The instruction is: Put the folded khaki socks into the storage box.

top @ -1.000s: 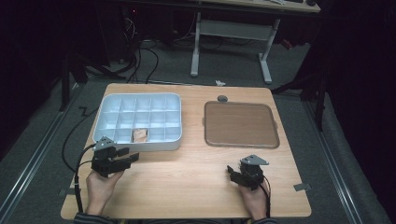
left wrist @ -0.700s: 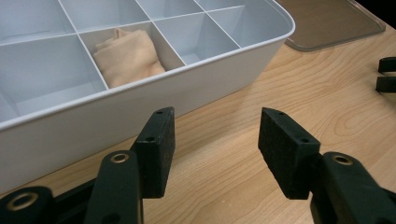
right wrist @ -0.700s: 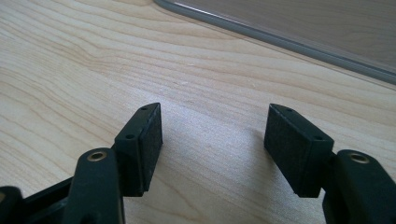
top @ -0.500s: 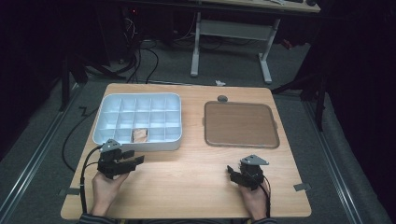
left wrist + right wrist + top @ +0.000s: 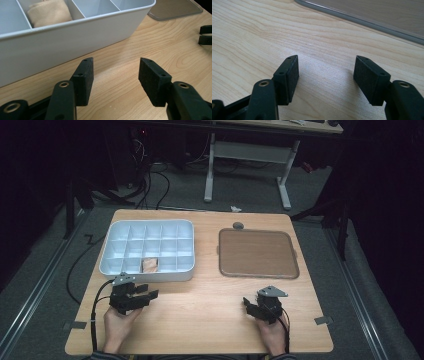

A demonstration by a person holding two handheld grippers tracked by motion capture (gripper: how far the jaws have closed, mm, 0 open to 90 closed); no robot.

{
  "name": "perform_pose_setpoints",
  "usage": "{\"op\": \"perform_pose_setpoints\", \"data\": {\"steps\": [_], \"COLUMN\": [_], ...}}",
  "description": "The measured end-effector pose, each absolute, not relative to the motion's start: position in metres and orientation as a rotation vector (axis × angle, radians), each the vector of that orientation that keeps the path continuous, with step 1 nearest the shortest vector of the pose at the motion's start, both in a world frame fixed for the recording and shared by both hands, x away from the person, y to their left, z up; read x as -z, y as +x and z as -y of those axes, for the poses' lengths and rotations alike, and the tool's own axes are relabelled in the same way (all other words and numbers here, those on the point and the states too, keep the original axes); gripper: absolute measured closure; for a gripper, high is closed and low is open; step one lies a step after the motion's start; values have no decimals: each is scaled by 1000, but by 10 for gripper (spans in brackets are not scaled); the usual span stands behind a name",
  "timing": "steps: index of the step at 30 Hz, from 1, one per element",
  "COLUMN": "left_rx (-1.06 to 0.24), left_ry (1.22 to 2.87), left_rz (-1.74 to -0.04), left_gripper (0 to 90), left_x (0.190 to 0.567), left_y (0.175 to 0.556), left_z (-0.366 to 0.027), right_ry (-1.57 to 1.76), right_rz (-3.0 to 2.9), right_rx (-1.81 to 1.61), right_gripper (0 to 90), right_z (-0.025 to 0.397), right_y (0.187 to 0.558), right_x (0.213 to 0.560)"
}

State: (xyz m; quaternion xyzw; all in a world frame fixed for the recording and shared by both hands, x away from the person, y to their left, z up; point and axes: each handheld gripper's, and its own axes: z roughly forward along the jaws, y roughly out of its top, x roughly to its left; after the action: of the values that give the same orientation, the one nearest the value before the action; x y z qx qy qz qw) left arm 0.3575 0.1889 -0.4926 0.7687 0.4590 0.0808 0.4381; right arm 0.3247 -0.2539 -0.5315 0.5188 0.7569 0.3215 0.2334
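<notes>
While empty-jawed, left gripper (image 5: 148, 296) beside tray (image 5: 150, 275).

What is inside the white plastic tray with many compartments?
In the white compartment tray, one near-row compartment holds a folded beige cloth. The other compartments look empty; whatever lies under the cloth is covered.

The room is dark. A wooden table (image 5: 200, 320) stands on a grey floor (image 5: 45, 270). Behind it is a desk with 2 white legs (image 5: 285, 185). Black cables (image 5: 150, 180) lie on the floor.

Bare wood ahead; tray (image 5: 145, 272) wall blocks left hand-held gripper (image 5: 145, 296).
</notes>
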Motion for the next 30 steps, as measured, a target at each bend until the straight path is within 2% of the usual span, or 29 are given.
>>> {"op": "perform_pose_setpoints", "data": {"steps": [30], "left_rx": [-206], "left_ry": [1980], "left_rz": [-1133], "left_gripper": [453], "left_x": [518], "left_y": [356], "left_z": [-163], "right_ry": [1423], "right_rz": [-2080], "right_rx": [-883], "right_gripper": [369], "right_z": [254], "right_y": [325], "right_x": [532]}}
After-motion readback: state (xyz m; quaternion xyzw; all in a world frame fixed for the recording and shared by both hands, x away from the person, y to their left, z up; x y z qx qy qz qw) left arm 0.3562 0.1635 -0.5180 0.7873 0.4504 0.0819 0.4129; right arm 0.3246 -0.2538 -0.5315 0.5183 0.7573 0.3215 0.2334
